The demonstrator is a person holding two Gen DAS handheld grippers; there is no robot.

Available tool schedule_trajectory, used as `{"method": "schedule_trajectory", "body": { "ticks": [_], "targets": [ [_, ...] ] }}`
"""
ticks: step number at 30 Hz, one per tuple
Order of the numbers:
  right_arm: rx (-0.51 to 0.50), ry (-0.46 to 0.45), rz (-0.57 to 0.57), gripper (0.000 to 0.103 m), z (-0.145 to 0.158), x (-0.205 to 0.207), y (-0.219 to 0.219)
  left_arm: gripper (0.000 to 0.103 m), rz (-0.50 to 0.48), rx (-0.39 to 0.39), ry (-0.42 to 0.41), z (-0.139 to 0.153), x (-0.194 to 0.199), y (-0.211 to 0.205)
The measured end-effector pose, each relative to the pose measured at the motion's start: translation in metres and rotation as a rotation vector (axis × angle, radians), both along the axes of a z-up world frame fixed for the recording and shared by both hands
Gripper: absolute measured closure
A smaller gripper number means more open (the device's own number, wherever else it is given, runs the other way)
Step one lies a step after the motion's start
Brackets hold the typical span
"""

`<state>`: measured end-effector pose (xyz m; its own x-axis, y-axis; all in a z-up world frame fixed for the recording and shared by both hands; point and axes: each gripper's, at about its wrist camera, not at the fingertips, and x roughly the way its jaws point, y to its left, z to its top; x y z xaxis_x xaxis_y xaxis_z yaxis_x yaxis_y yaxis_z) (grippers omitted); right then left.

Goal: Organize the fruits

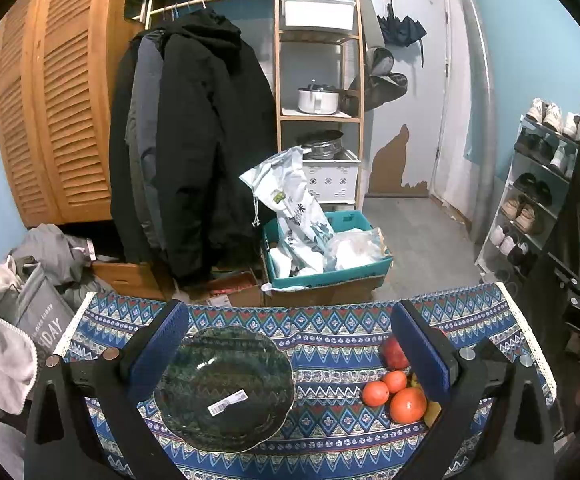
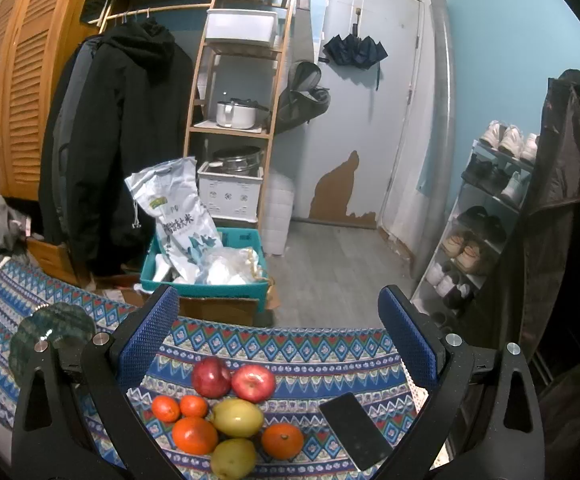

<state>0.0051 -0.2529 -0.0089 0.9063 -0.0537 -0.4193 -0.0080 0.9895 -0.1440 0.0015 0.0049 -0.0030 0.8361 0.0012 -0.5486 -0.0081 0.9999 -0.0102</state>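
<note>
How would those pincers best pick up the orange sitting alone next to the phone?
Grip the lone orange across its round middle, coming down from above and in front. It sits apart from the other fruit, so the right gripper, jaws open, has room on both sides; mind the phone on its right.

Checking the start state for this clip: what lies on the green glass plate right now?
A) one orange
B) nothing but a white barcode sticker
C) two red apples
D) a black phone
B: the left wrist view shows the green glass plate bare except for its barcode sticker, while the fruit pile and the phone lie on the patterned cloth.
</note>
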Motion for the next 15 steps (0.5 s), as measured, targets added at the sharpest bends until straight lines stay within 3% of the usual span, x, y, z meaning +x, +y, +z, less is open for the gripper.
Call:
{"method": "schedule_trajectory", "body": {
  "ticks": [15],
  "targets": [
    [-0.006, 0.003, 0.001, 0.005, -0.002, 0.001, 0.0014, 0.001, -0.003, -0.012, 0.003, 0.0011, -0.0022, 0.0023]
  ]
}}
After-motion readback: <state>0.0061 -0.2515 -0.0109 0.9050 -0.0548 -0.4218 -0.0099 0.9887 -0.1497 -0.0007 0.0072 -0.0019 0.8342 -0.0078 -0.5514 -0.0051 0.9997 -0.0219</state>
